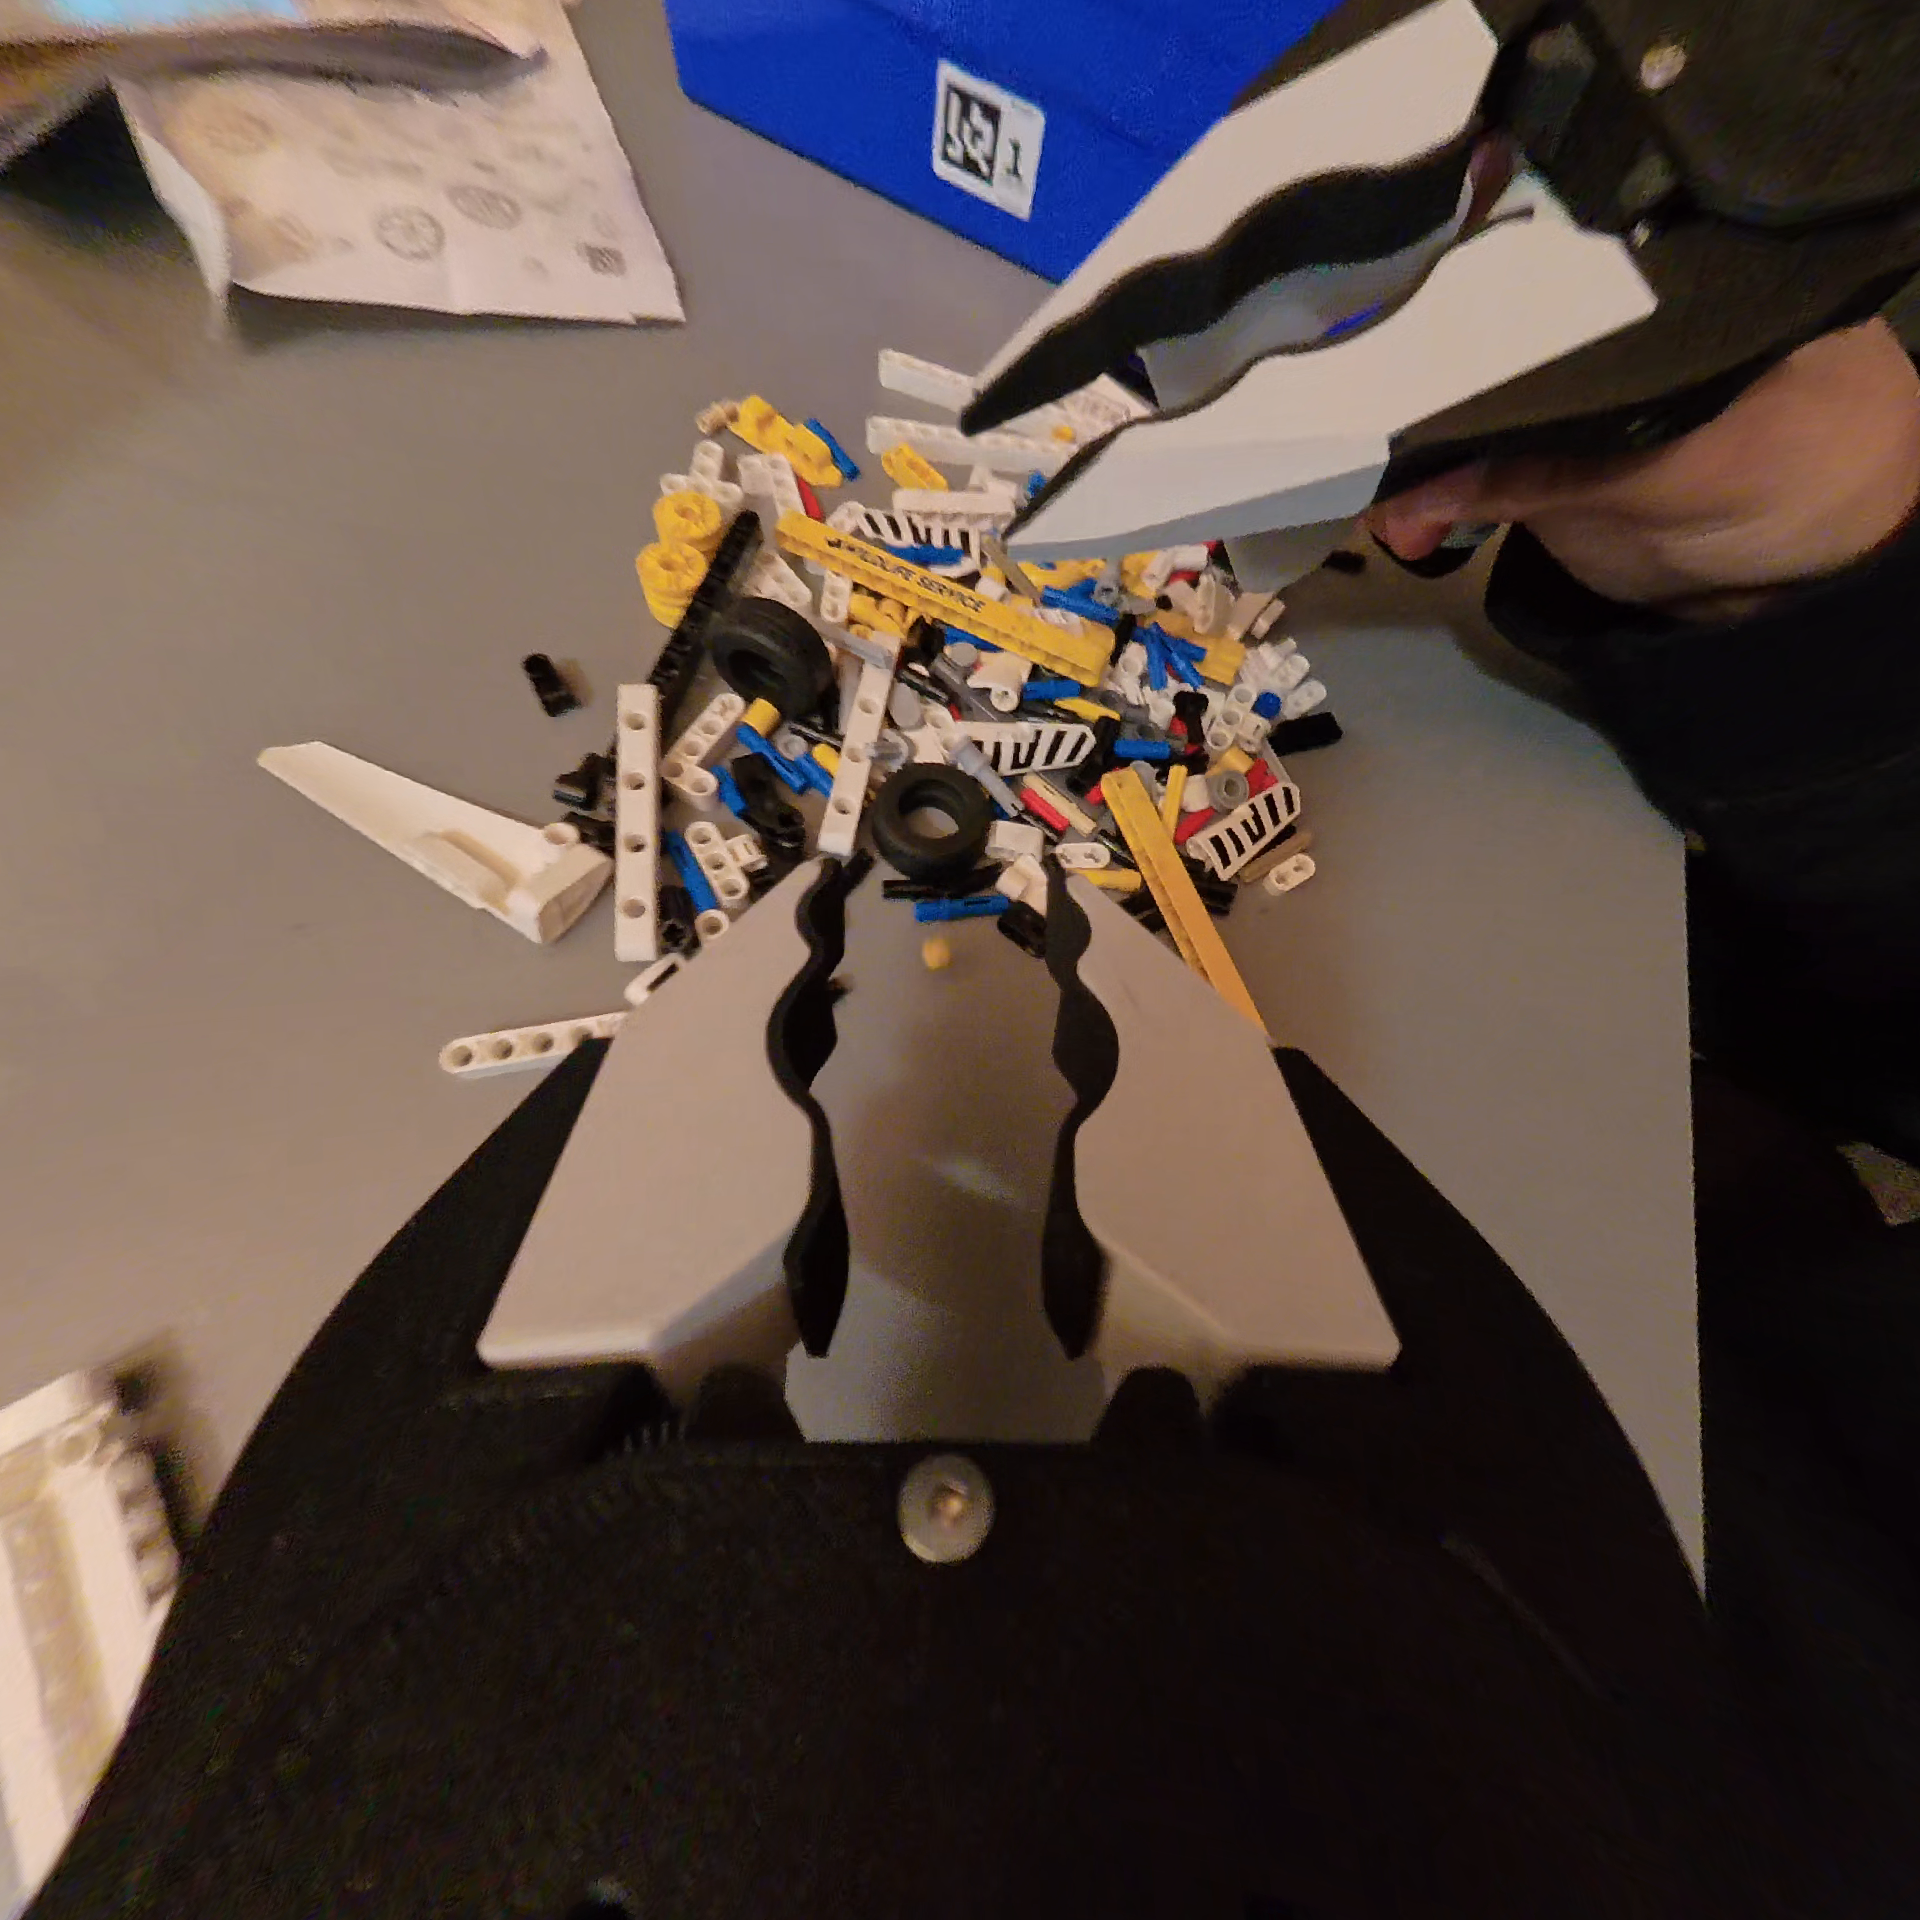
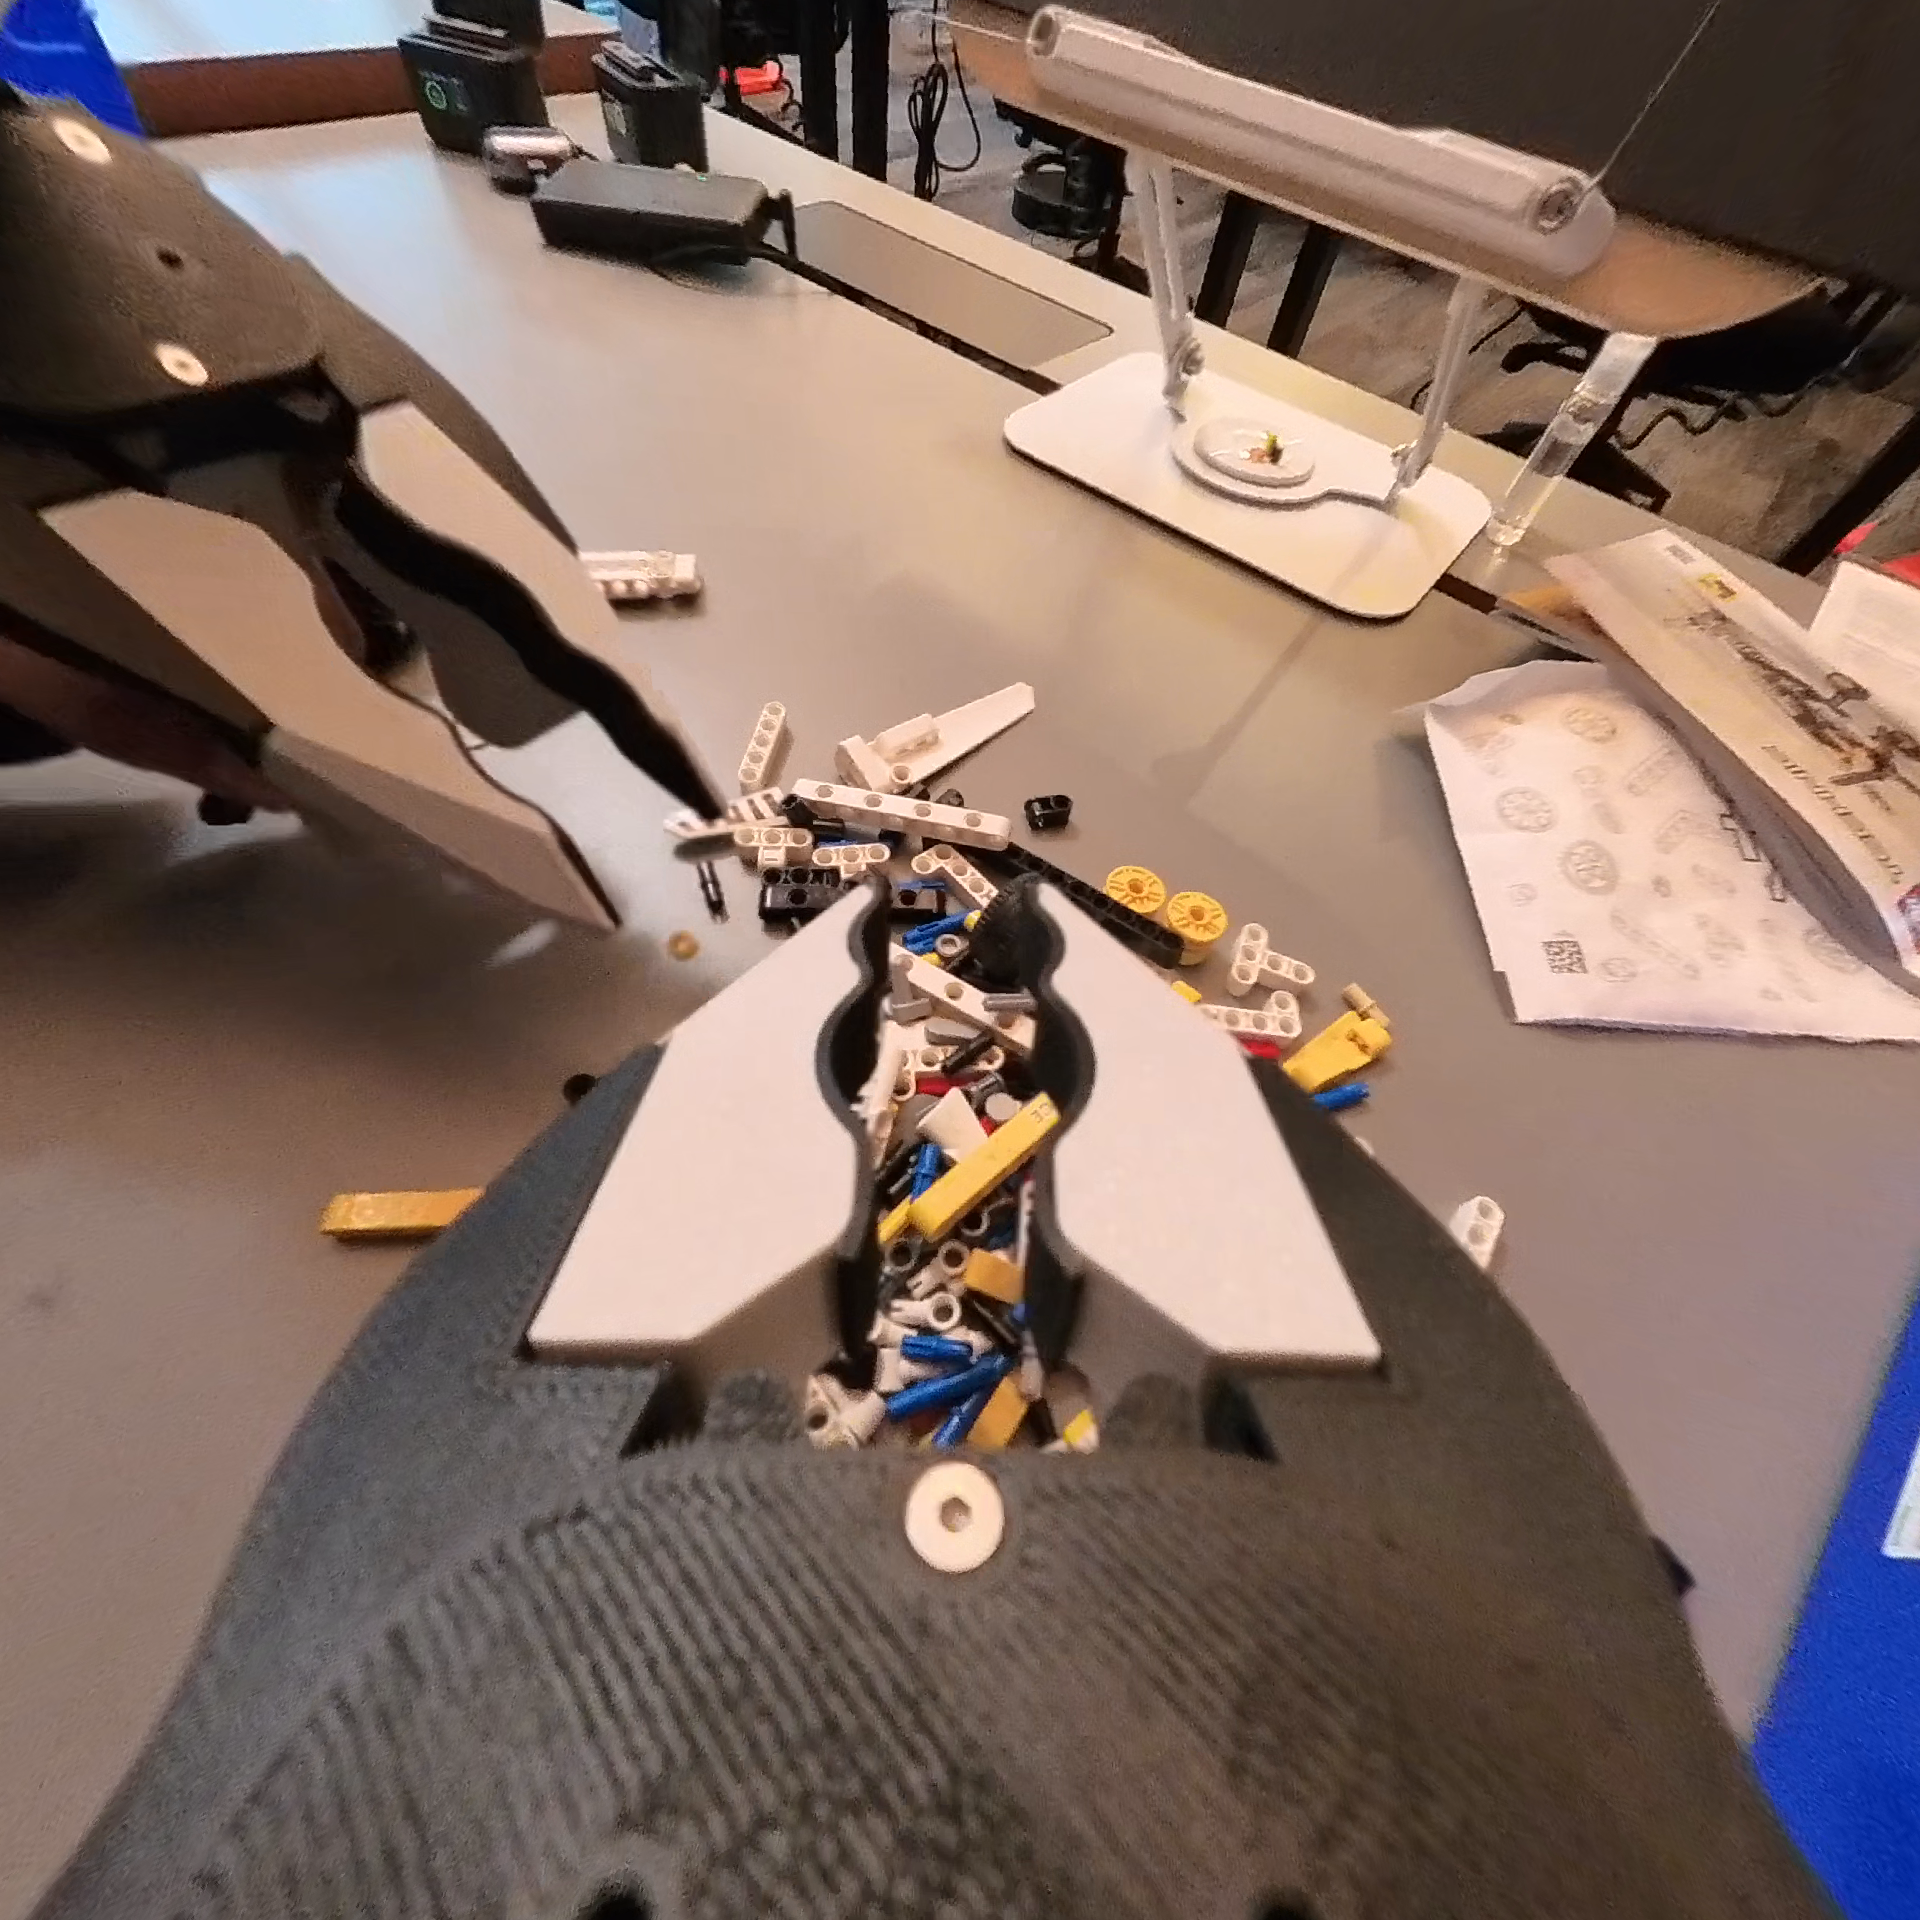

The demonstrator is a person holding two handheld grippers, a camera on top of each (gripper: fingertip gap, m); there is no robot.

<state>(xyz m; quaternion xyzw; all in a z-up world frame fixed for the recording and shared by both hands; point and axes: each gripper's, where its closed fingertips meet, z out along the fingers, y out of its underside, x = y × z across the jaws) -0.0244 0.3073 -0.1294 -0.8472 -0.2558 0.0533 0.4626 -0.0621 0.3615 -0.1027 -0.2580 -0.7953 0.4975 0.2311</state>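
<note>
Pile of small building-toy parts in white, yellow, blue, black and red sits on a grey table, just below a blue box with a marker tag. Left gripper hovers at the near edge of the pile, jaws apart with nothing between the pads; a small black tyre lies just past its tips, a blue pin and a tiny yellow bead on the table between them. Large white wing panel lies left of the pile; a bigger black tyre and a long yellow beam sit in the pile. Right gripper is over the far side of the pile, jaws parted a little; a black tyre sits against its right pad, whether pinched I can't tell. Two yellow wheel hubs lie just right of its tips. Printed sheets lie right of the pile, a white stand beyond it.
</note>
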